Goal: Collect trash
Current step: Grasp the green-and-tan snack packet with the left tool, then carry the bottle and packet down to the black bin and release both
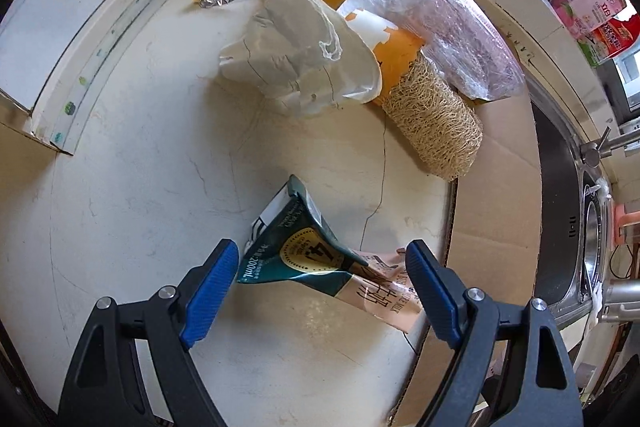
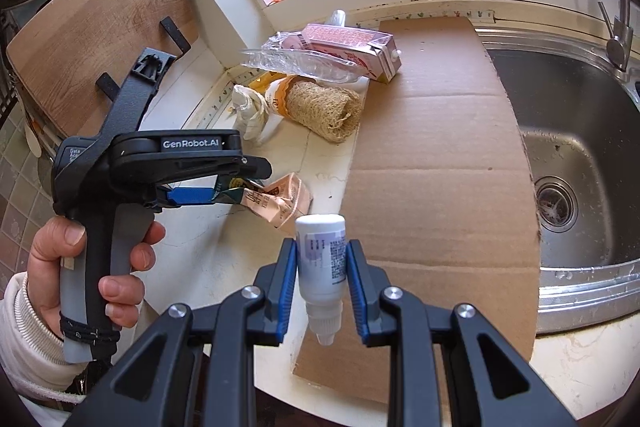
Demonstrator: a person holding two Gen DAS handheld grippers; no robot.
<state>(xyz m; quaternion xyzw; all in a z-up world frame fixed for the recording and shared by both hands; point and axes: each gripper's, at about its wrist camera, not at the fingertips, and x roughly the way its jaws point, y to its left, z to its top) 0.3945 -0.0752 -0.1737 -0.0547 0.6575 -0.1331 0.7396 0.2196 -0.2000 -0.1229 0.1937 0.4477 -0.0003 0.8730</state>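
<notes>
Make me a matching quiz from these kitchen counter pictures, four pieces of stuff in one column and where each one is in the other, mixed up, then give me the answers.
Column one
1. small white plastic dropper bottle
2. crushed green and peach milk carton
3. tan fibrous loofah scrubber
4. pink rectangular drink carton

Column two
A. lying at the back of the flat brown cardboard sheet
B. clamped in the right gripper
C. between the open fingers of the left gripper
D. lying on its side beside the crumpled white paper

Pairs: 1-B, 2-C, 3-D, 4-A
</notes>
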